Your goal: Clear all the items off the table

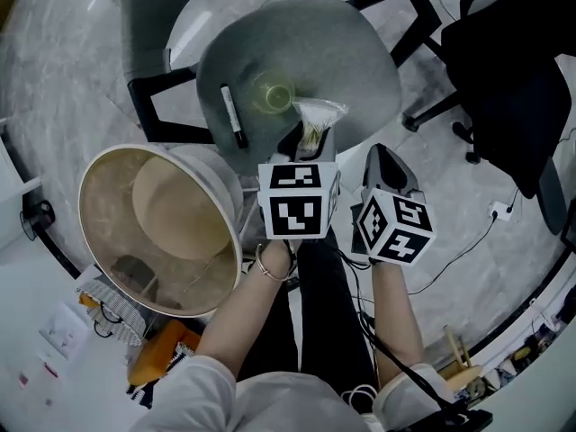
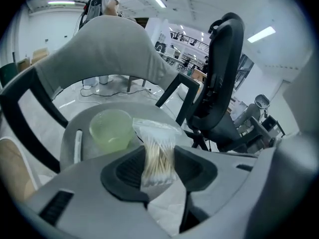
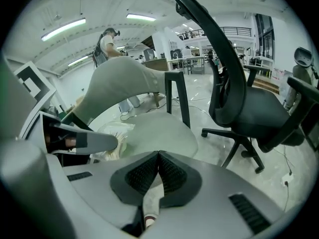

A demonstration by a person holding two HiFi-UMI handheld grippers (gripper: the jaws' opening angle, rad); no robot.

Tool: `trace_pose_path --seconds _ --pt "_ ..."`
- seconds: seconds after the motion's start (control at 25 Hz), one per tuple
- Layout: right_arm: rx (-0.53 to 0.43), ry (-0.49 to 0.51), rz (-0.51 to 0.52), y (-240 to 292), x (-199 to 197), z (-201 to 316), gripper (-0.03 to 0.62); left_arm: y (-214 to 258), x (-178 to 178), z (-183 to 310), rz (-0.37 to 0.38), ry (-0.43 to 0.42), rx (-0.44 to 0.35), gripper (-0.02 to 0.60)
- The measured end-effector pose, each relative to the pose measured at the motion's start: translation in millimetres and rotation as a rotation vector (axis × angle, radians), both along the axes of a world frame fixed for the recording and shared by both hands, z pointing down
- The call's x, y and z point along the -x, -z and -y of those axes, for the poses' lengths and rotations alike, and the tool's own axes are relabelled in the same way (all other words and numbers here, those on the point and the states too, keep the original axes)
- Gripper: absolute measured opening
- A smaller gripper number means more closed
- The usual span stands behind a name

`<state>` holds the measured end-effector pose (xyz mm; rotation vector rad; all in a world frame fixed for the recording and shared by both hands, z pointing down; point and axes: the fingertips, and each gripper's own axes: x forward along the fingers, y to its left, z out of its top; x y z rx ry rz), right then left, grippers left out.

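Left tongs: I have them clamped on the bag of sticks. The ribbed pads press its lower part from both sides, and the sealed top stands free past the tips.
Why that hold: my guess is that pinching across the packed sticks gives the pads something firm to bite, where the loose film alone would slide.
Where the bag is: over the near edge of the chair seat, just beside the cup. I cannot tell whether its far end rests on the seat or hangs clear.
Right tongs: closed pad to pad with nothing between them, parked low beside the left pair, out of the way.
Bag: thin, clear, crinkly plastic, flat and oblong, filled with straight, pale, slender sticks. They could be swabs or picks, but they are too fine to tell apart.
Cup: translucent pale green, round, standing upright with its mouth up, apparently empty.
Marker: a slim white barrel with a dark end, lying flat near the seat's left edge, apart from the cup.
Seat: matte grey, a smooth rounded shell between black arm frames. It serves here in place of a tabletop.
Bin: a wide, round, cream pail on the floor to my left with its mouth tilted towards me. I judge it the likely drop point.
Left to clear: bag, cup and marker.
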<state>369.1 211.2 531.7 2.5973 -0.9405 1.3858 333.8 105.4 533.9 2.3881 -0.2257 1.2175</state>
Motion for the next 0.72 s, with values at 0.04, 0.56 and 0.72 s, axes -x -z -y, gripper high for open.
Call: trace_pose_path --seconds 0.04,0.56,0.72 --pt "-0.001 0.002 -0.007 -0.8 -10.9 3.3 0.023 -2.9 -12.0 0.9 -0.002 -0.006 -0.007 0.18" --pt "0.042 -0.028 0.02 -32.5 -56.4 -7.7 0.023 -43.1 -89.2 2.0 -0.003 -0.056 -0.048 0.181" --pt "0.055 -0.025 0.034 -36.7 -54.9 -8.6 0.023 -50.1 -97.0 -1.7 -0.01 -0.07 -0.012 0.186"
